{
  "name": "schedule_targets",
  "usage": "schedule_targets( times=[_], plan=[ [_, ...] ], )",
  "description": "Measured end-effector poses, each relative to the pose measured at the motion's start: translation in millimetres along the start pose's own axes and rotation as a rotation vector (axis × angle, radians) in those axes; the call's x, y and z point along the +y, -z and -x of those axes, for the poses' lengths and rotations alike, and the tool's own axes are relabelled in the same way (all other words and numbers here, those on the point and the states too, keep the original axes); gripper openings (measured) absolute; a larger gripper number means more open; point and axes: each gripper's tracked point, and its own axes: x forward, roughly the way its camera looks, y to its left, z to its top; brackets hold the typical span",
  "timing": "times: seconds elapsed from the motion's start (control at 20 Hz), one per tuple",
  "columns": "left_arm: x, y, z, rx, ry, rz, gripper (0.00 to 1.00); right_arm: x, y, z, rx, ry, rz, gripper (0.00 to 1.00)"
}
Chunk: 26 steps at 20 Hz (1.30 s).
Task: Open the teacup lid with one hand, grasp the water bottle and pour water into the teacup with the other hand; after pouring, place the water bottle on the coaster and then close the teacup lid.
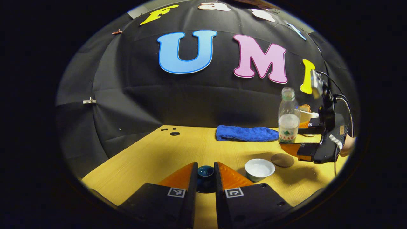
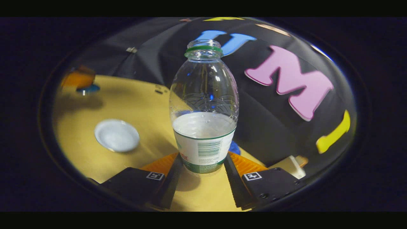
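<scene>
My left gripper (image 1: 205, 178) is shut on the dark blue teacup lid (image 1: 205, 171) and holds it over the table's near side. The white teacup (image 1: 259, 168) stands uncovered just to the right of it, with the round brown coaster (image 1: 282, 160) right behind. Above the coaster, my right gripper (image 1: 295, 140) is shut on the water bottle (image 1: 288, 117). In the right gripper view the bottle (image 2: 203, 127) is upright, uncapped and about half full between the fingers of that gripper (image 2: 203, 167). The teacup (image 2: 117, 135) lies to its left, and the left gripper (image 2: 79, 78) with the lid (image 2: 87, 89) is farther off.
A blue towel (image 1: 246, 133) lies folded at the back of the wooden table (image 1: 152, 152), near the wall. A pale boxy object (image 2: 292, 165) sits at the table's right end. A hand (image 1: 348, 144) holds the right gripper.
</scene>
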Motion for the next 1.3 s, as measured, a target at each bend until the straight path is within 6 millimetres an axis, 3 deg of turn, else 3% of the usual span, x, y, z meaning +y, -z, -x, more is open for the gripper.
schedule_targets(
  times=[0.05,0.15,0.45,1.1,1.2,1.25,1.3],
  plan=[
    [-3,-1,-2,-0.002,0.005,0.000,0.30,6,-1,2,-0.026,-0.013,-0.110,0.75],
    [-8,-2,-3,-0.003,0.011,-0.002,0.27,15,4,6,-0.050,-0.017,-0.268,0.75],
    [-20,-1,-5,0.006,0.028,-0.006,0.31,33,16,5,0.040,-0.017,-0.457,0.75],
    [-26,1,-6,0.015,0.036,-0.009,0.27,34,15,14,0.140,-0.036,-0.450,0.76],
    [-27,0,-7,0.010,0.040,-0.011,0.27,37,22,12,0.156,-0.049,-0.461,0.81],
    [-29,0,-7,0.007,0.044,-0.014,0.31,42,26,14,0.169,-0.058,-0.468,0.86],
    [-31,-1,-8,0.007,0.050,-0.014,0.27,45,29,20,0.186,-0.063,-0.476,0.90]
  ],
)
